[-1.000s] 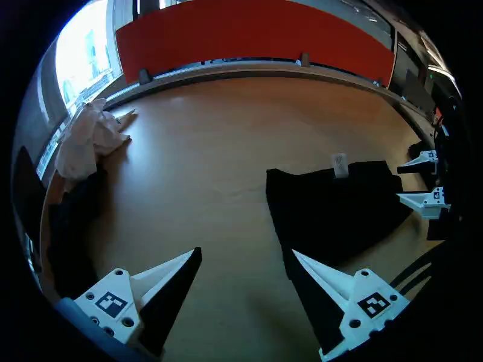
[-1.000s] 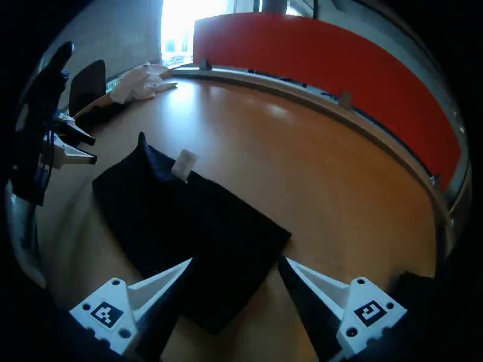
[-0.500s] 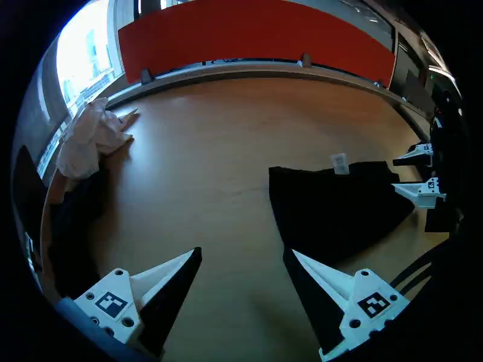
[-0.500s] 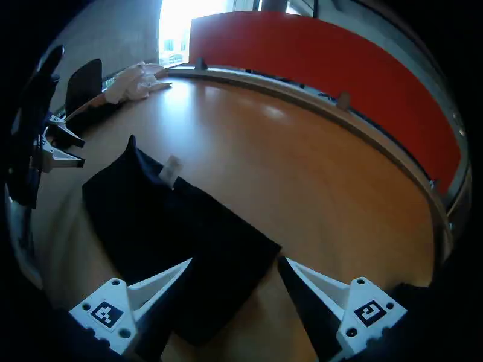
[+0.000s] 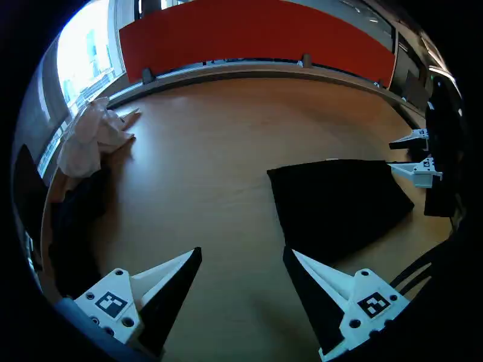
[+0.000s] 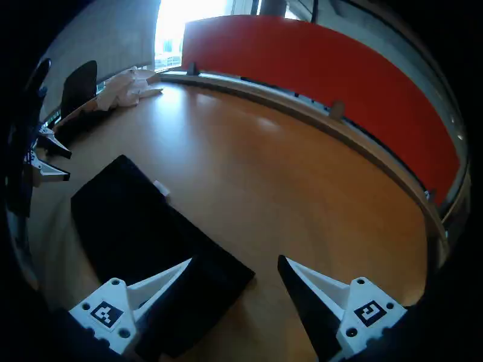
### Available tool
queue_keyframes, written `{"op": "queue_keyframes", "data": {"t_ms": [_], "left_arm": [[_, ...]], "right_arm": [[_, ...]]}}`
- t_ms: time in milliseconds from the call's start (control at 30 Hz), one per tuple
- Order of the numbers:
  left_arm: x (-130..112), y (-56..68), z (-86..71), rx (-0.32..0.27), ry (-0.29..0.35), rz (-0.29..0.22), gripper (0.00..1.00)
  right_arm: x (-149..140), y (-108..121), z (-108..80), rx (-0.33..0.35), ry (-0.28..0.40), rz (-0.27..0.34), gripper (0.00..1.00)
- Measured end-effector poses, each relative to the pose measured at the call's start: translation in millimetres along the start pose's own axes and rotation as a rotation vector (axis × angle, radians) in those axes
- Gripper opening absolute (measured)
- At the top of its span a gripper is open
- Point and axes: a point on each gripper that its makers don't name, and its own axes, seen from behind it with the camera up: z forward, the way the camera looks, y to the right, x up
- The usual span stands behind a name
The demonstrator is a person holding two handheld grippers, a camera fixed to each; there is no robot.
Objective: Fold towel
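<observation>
The dark towel (image 5: 338,202) lies flat on the wooden desk (image 5: 205,151). The left tool (image 5: 241,250) hangs spread and empty just beside it. The right tool (image 6: 235,258), also spread, hovers over the towel's corner, gripping nothing. A crumpled white cloth (image 5: 90,136) sits well apart.

The towel (image 5: 338,205) is black, the table (image 5: 205,157) tan, the partition (image 5: 253,30) red.
</observation>
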Motion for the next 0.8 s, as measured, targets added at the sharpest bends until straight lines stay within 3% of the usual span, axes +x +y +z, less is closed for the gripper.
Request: {"op": "queue_keyframes", "data": {"t_ms": [800], "left_arm": [[-1.7,0.2,-6.0,0.004,0.004,-0.001,1.00]], "right_arm": [[-1.6,-9.4,-18.2,0.005,0.014,0.005,1.00]]}}
